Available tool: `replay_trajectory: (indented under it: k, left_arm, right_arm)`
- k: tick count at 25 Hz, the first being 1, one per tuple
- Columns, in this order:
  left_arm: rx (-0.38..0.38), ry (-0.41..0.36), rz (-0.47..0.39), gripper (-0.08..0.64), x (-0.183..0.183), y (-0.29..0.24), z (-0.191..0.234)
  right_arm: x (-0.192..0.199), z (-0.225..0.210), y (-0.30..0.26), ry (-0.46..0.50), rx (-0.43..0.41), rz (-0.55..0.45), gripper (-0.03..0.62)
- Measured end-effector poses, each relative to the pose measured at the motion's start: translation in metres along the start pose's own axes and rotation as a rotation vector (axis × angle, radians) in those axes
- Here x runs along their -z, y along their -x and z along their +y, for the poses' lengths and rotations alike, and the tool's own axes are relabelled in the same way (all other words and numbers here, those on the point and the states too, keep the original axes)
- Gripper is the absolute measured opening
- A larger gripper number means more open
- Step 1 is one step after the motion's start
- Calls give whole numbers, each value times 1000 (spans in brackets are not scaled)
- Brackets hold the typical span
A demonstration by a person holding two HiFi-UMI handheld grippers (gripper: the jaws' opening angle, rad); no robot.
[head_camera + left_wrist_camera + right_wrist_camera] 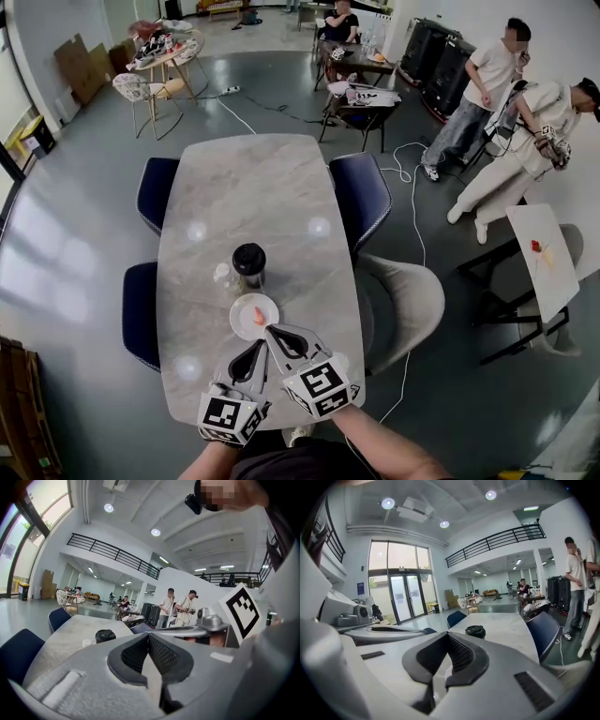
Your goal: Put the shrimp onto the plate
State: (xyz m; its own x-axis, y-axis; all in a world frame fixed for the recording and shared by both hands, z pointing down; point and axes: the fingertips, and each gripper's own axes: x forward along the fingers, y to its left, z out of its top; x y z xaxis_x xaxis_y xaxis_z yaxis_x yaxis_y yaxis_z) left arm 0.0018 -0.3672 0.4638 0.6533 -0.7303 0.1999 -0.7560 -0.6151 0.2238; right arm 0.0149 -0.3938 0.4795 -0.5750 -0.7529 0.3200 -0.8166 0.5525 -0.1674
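- Shrimp (259, 316), orange, lies on the white plate (240, 321), a bit right of the plate's middle.
- The plate sits on the marble counter (244, 187), at the end nearest me.
- On my right gripper (274, 331) the fingers are pressed tip to tip with nothing between them. The tip is at the plate's 5 o'clock rim, but I cannot tell if it touches.
- On my left gripper (255, 349) the fingers are also closed together and empty. It is at the plate's 6 o'clock, just off the rim.
- A black-lidded cup (249, 259) stands near the plate at 12 o'clock.
- A small clear cup (225, 277) is at the plate's 11 o'clock, just beside the black one.
- Dark blue chairs (156, 192) flank the counter at 9 and 3 o'clock.
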Motion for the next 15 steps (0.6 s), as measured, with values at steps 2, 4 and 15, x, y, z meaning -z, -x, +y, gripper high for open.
replay_trajectory:
  k: [2,4,15]
  left_arm:
    - [2,-4,-12,7,-8,5,-13]
    - [3,-4,-28,6,-17,11,-25]
    - [-24,-39,-113,6,-65,48,-65]
  right_arm:
    - [-11,4,15,-10,-10,-30,2]
    - [-23,5,31,-18,-10,-60,2]
    - [-75,22,92,-8,-20,-202,1]
